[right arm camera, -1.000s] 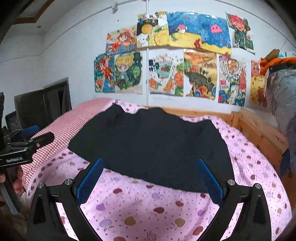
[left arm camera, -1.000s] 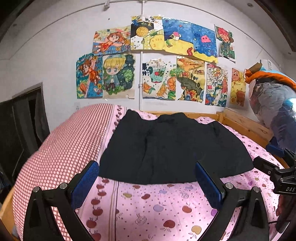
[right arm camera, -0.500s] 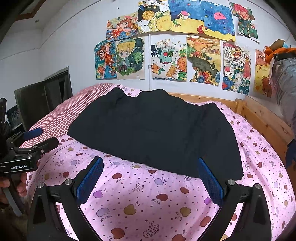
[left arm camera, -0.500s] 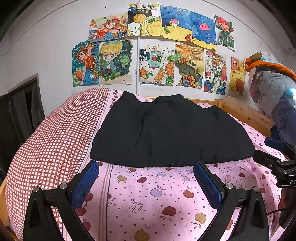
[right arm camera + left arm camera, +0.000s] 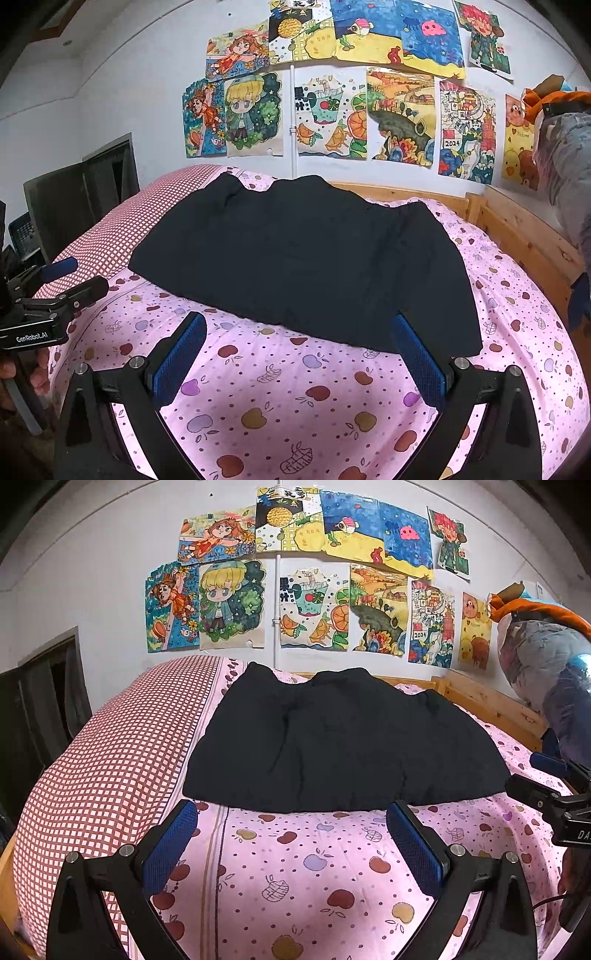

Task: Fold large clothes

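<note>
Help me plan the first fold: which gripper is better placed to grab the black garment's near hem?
Slightly the right gripper: its right blue pad already meets the black garment's near corner. The left gripper, open too, sits short of the hem.

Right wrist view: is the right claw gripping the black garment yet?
No, the right claw is open and empty above the pink apple-print bedsheet, short of the black fabric garment.
</note>
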